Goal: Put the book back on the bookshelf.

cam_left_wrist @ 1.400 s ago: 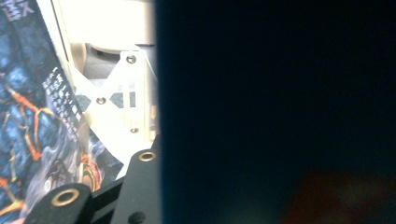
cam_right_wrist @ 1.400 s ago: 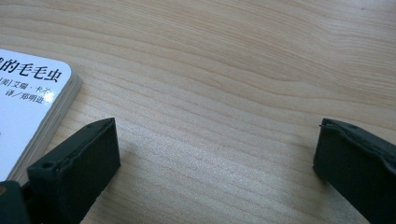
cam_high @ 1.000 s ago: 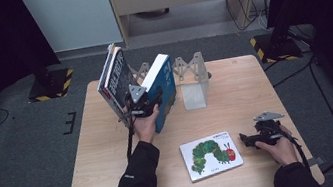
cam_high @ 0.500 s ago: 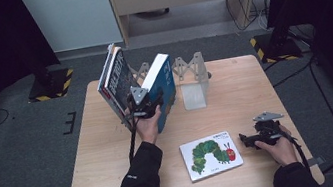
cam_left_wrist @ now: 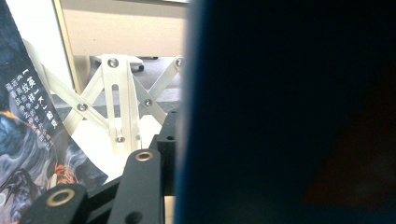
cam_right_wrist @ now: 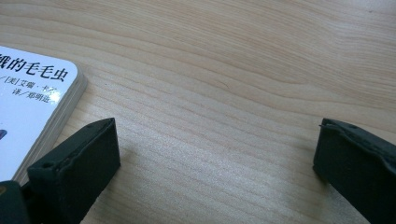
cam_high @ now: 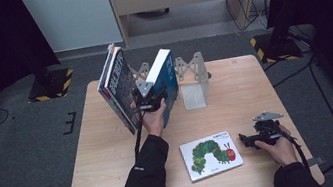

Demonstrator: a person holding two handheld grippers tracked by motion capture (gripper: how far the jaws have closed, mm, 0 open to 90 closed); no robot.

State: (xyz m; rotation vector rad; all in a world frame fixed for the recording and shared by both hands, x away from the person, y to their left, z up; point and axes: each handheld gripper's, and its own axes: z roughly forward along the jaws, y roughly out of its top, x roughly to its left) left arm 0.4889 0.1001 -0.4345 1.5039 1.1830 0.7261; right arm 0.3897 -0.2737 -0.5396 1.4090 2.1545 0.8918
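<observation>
High view | blue book point(cam_high: 167, 75) clamped in left gripper point(cam_high: 151, 97) | leaning

A light wooden table point(cam_high: 118, 182) standing on grey carpet carries a white expanding book rack point(cam_high: 191, 77) near its far edge with books leaning in it, a caterpillar picture book point(cam_high: 211, 155) lying flat near the front, and the right gripper point(cam_high: 250, 140) resting beside that book.

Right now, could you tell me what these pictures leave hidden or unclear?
- Blue book: its cover fills the left gripper view's right, dark and unreadable.
- Left claw: high view, pads hidden by its body and the hand.
- Caterpillar book: cut off by the right gripper view's left edge.
</observation>
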